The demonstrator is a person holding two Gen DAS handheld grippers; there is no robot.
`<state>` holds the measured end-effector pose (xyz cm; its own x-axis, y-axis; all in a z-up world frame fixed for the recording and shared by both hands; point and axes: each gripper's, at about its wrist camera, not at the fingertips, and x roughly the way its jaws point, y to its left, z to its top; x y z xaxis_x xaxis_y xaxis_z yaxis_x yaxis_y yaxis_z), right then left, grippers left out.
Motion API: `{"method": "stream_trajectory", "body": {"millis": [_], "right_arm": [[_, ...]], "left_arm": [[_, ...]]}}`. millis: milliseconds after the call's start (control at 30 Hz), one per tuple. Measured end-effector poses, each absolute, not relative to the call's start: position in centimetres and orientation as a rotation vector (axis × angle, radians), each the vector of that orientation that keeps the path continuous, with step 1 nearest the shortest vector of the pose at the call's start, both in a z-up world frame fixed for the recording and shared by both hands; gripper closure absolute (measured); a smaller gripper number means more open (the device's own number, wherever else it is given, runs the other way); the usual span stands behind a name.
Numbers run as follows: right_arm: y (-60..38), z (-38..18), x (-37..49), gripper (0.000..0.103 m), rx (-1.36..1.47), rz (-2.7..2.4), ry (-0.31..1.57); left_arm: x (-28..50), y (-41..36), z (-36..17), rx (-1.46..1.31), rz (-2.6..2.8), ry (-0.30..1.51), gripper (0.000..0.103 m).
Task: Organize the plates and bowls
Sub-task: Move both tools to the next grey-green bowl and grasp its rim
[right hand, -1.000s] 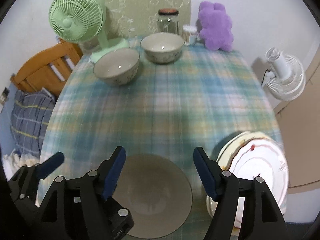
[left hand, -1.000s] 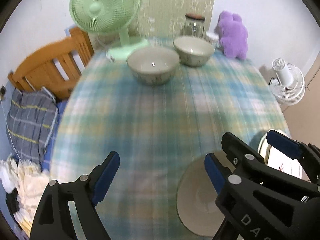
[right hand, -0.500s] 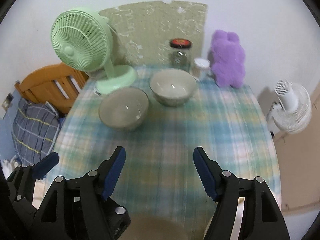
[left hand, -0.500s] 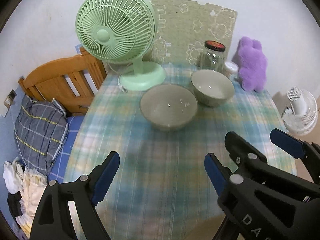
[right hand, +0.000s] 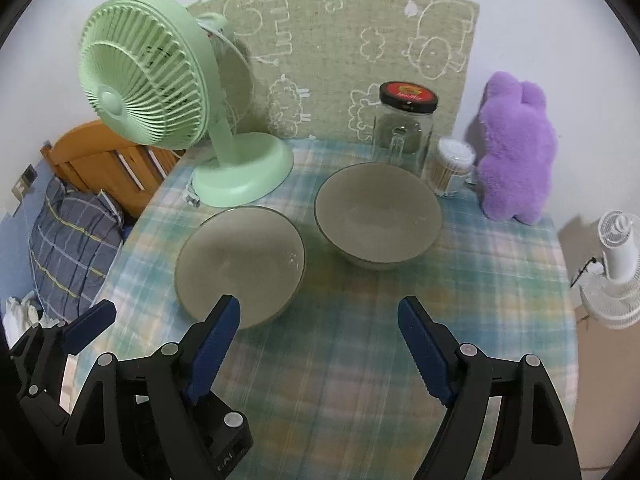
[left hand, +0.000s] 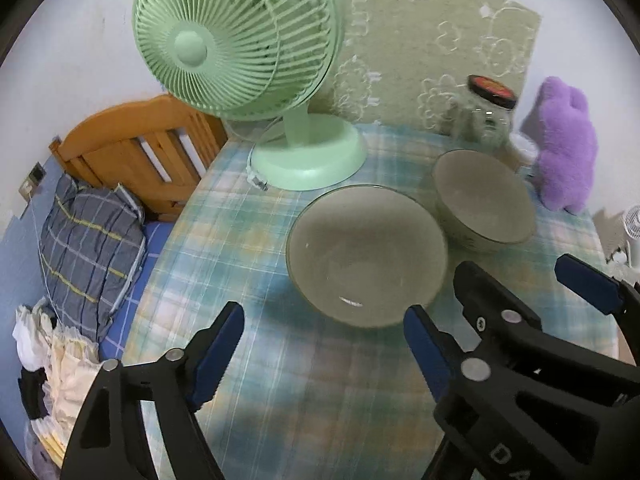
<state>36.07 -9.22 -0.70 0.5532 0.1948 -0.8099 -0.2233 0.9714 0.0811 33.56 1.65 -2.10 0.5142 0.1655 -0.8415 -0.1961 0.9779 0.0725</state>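
Right wrist view: two grey bowls upright, mouths up, round so no long axis. Near bowl (right hand: pixel 240 264) and far bowl (right hand: pixel 378 216) side by side, just apart, mid-table (right hand: pixel 360 360) by green fan (right hand: pixel 160 92), unstacked, likely awaiting nesting. Right gripper (right hand: pixel 318 344) just widening, nothing between; left gripper (left hand: pixel 320 348) just narrowing, apart, empty.

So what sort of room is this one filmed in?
Probably a bedroom at home: a wooden bed frame with a pillow beside the table, and a plush toy on it.
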Motion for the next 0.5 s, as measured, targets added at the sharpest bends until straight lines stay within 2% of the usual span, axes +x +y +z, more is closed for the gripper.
{"method": "stream_trajectory", "body": {"millis": [167,233,333,500], "right_arm": [[-8.5,-1.8,38.7,0.022,-0.007,0.281,0.958],[-7.9,-2.1,39.6,0.034,-0.007,0.289,0.955],[-7.0,-2.9,40.8,0.046,-0.007,0.306,0.977],[-6.0,-4.4,42.0,0.057,-0.010,0.303,1.003]], "left_arm": [[35.7,2.6,-3.1,-0.053,0.249,1.006,0.026],[36.5,3.0,-3.5,-0.045,0.262,1.002,0.031],[37.4,3.6,-4.1,-0.052,0.274,1.011,0.036],[38.6,4.2,-5.5,-0.052,0.270,1.042,0.049]]}}
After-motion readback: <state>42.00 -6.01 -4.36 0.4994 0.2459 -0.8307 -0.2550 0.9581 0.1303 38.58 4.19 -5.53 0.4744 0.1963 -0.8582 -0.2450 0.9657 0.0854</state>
